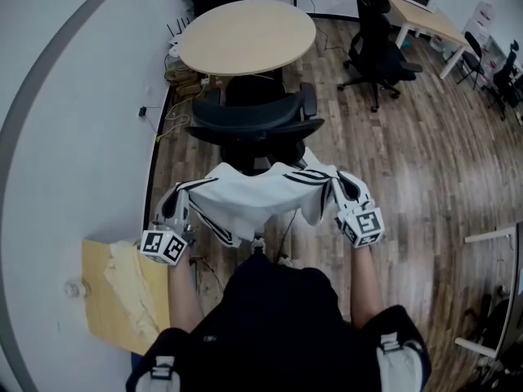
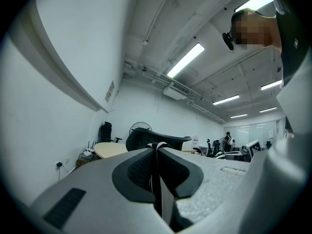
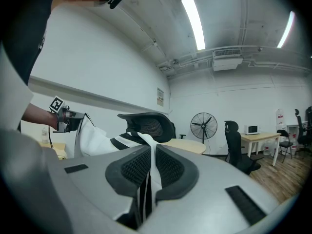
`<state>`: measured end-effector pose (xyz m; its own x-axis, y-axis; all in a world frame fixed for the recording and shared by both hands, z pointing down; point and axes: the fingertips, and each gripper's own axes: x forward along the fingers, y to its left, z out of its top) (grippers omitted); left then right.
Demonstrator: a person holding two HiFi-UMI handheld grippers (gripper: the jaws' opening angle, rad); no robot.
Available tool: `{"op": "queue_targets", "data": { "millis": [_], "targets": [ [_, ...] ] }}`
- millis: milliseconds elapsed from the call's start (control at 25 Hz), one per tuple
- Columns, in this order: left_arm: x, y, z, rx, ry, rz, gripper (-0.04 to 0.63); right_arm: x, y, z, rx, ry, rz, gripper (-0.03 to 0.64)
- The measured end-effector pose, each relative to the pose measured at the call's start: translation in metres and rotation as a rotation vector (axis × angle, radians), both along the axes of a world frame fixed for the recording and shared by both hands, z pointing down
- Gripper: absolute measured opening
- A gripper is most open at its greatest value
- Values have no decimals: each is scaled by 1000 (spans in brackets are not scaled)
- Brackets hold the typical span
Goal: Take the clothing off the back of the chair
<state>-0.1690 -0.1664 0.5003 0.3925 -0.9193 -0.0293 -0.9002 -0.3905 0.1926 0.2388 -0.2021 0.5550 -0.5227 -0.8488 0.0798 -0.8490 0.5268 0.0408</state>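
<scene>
Gripping the white, black-striped clothing (image 1: 253, 198) at opposite edges, I have my left tongs (image 1: 181, 198) and right tongs (image 1: 337, 190) each clamped on fabric so it hangs spread between them, apparently clear of the chair (image 1: 255, 125) back.

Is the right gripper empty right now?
No, the right gripper's jaws are closed on a fold of the white striped clothing, which runs up between them.

A round table (image 1: 247, 35) stood by the wall (image 1: 90, 96), a fan (image 3: 204, 124) behind it, a black chair (image 1: 377, 47) beside a desk (image 1: 417, 13)
</scene>
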Motion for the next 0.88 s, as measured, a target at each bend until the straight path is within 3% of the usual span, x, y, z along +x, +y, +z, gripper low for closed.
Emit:
{"op": "queue_targets", "data": {
  "millis": [880],
  "targets": [
    [4,32,5,-10,-8,-53,11,5,21,13,-29,16,-47,17]
  ]
}}
